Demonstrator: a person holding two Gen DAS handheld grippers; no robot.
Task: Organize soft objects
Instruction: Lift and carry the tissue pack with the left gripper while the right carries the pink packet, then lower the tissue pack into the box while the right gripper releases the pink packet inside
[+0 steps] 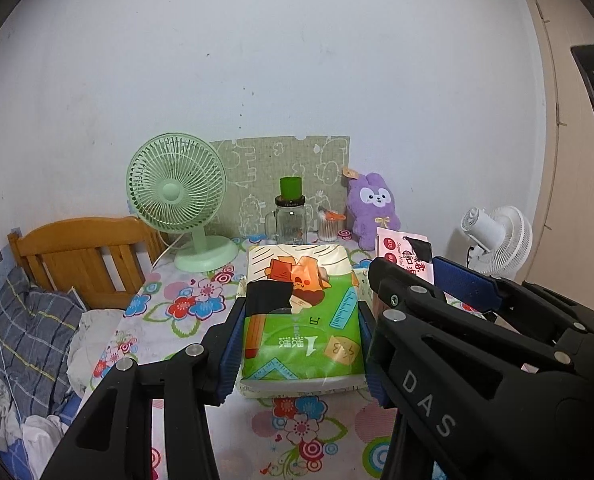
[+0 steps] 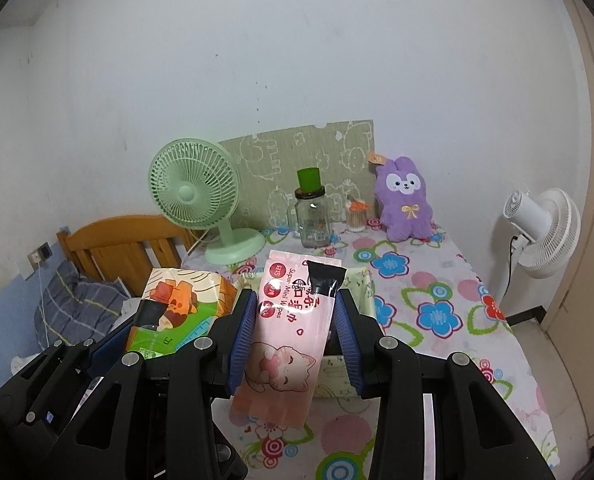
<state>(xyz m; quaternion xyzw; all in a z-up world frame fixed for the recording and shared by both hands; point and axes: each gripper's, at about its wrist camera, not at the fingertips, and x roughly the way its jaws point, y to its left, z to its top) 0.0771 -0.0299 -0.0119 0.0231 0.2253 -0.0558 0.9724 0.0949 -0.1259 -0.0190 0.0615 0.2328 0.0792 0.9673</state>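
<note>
My left gripper [image 1: 301, 306] is shut on a green tissue pack [image 1: 301, 320], its blue pads pressing both long sides, and holds it above the flowered table. My right gripper [image 2: 296, 294] is shut on a pink wet-wipes pack [image 2: 289, 328] with a cat picture, which hangs between the pads. Under both packs stands a cream fabric box [image 2: 363, 292]; its inside is mostly hidden. The two grippers are side by side, and the tissue pack [image 2: 169, 304] also shows at the left of the right wrist view. A purple plush bunny [image 2: 405, 200] sits upright at the back by the wall.
On the flowered tablecloth [image 2: 437, 300] at the back stand a green desk fan [image 2: 195, 196], a glass jar [image 2: 311, 216] topped by a green cup, and a cotton-swab holder [image 2: 355, 216]. A white fan [image 2: 545, 232] stands right of the table. A wooden headboard [image 1: 81, 256] and bedding lie left.
</note>
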